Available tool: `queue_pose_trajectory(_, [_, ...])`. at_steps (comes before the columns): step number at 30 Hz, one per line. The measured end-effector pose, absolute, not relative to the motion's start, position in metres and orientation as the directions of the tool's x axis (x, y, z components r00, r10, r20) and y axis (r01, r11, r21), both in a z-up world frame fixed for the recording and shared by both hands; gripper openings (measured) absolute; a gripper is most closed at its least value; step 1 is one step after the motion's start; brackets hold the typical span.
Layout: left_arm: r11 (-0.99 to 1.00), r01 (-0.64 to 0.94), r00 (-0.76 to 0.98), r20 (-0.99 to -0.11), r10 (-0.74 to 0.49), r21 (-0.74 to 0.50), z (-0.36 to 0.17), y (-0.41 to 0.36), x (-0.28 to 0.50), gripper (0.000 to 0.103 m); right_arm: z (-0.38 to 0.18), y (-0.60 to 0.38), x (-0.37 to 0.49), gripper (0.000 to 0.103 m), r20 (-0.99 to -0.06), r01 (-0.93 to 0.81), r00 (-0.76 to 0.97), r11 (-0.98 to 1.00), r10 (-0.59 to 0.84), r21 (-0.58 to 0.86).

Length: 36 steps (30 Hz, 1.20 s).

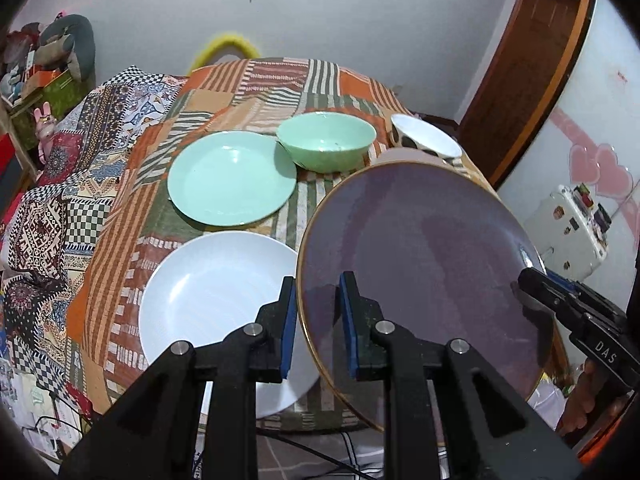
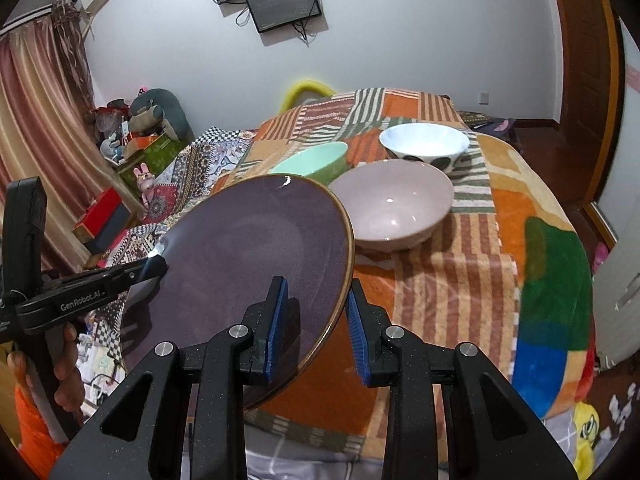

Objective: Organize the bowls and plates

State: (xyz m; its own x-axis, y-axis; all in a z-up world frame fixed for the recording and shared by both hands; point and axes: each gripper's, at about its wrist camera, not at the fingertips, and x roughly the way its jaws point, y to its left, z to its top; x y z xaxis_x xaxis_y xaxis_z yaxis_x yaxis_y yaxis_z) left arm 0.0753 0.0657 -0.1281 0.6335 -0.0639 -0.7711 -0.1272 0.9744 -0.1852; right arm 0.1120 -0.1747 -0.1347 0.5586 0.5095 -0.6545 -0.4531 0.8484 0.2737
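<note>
A: Start at the claws; the left gripper (image 1: 318, 326) is clamped on the near-left rim of the purple plate (image 1: 420, 264), one blue pad under the rim and one on the plate's face; the right gripper (image 2: 318, 330) is pinched on the opposite rim the same way; both are closed on the plate, none empty.

B: So the plate hangs between them?

A: Yes; it is off the table, tilted, carried over the near right part of the patterned tablecloth (image 2: 452, 280); in the left wrist view the white plate (image 1: 216, 300) lies just left of it, the green plate (image 1: 232, 178) beyond that; farther off stand the green bowl (image 1: 326, 140) and the spotted white bowl (image 2: 424, 146); the pink bowl (image 2: 394, 210) sits just past the plate's far edge.

B: What could go wrong from here?

A: I judge the grip thin; each pair of pads bites only the rim, and glaze is slick; if the two hands drift apart or twist unevenly, one side could slide out and the plate would drop onto the white plate or the floor; also, the far edge passes close to the pink bowl, so a low swing could knock it.

B: And stacking?

A: It looks bound for the plates on the left; set down tilted, it could clack on the rim below.
</note>
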Motion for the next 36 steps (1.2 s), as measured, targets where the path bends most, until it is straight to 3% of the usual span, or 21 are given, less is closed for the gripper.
queue_pose_trajectory(36, [0.988, -0.072, 0.402, -0.910, -0.098, -0.138, -0.214, 0.018, 0.122, 0.022, -0.203, -0.216, 0.124, 0.027, -0.778, -0.325, 0.446, 0.889, 0.444, 0.322])
